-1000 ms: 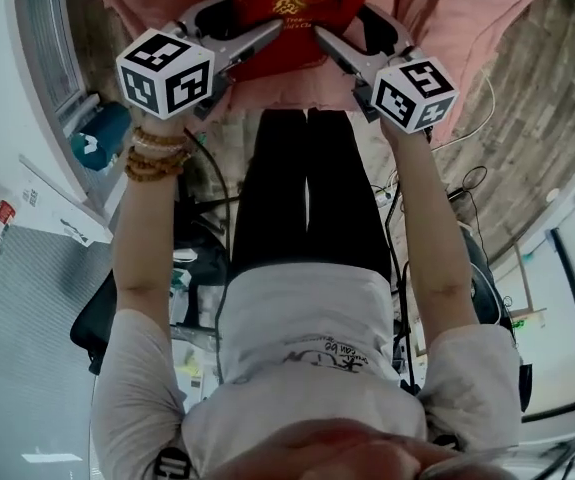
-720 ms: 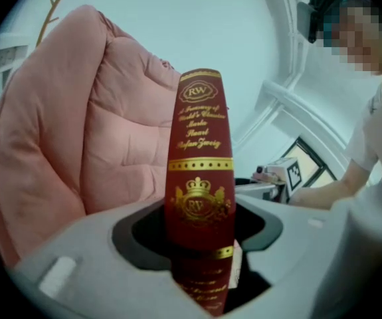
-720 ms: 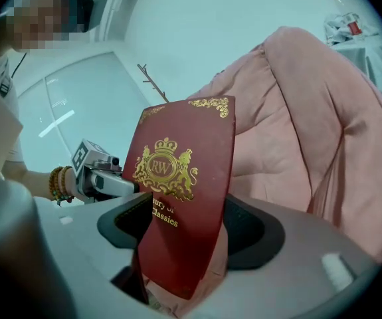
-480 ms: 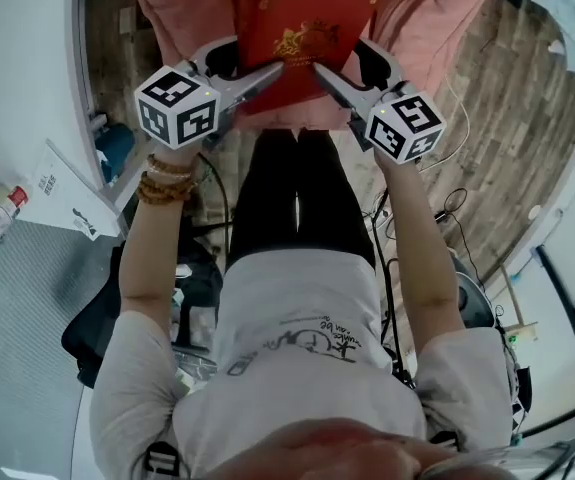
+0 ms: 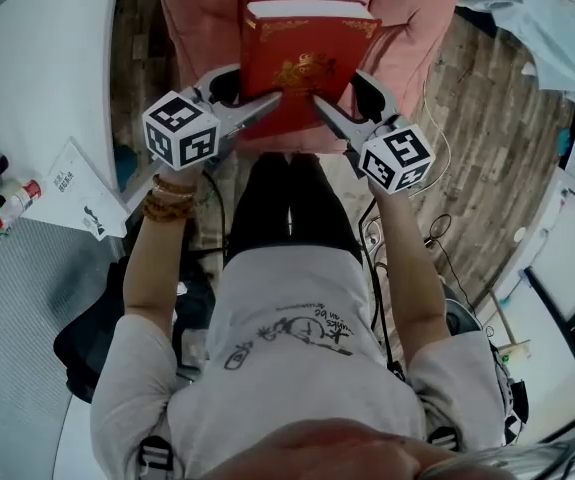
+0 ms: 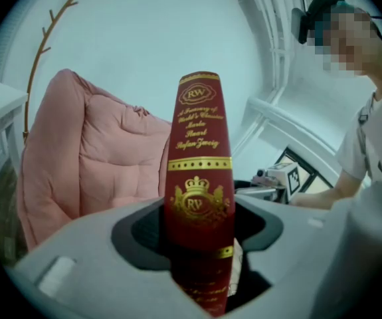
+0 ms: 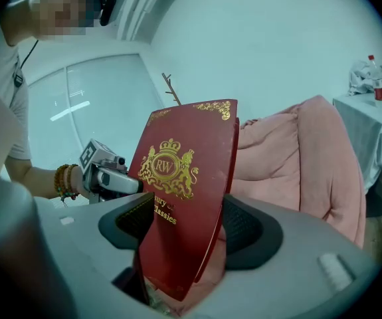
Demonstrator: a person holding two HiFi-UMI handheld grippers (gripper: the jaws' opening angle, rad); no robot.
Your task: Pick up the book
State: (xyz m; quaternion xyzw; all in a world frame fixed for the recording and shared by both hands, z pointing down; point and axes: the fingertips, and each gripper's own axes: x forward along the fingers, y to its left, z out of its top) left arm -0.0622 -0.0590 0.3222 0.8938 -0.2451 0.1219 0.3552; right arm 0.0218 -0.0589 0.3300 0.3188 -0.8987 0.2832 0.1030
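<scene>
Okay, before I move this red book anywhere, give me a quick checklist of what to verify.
1. Left gripper shut on the book: ok.
2. Right gripper shut on the book: ok.
3. Right jaws take the whole book, not only its cover: cannot tell.
4. Book clear of the pink cushion: cannot tell.
5. Grips spread along the book: not ok, both sit at its lower end, so it might tip.

Red hardcover book (image 5: 307, 63), gold crest and lettering noted, is held upright. Its near end is clamped by the left hand-held gripper (image 5: 267, 103) and right hand-held gripper (image 5: 325, 106).
</scene>
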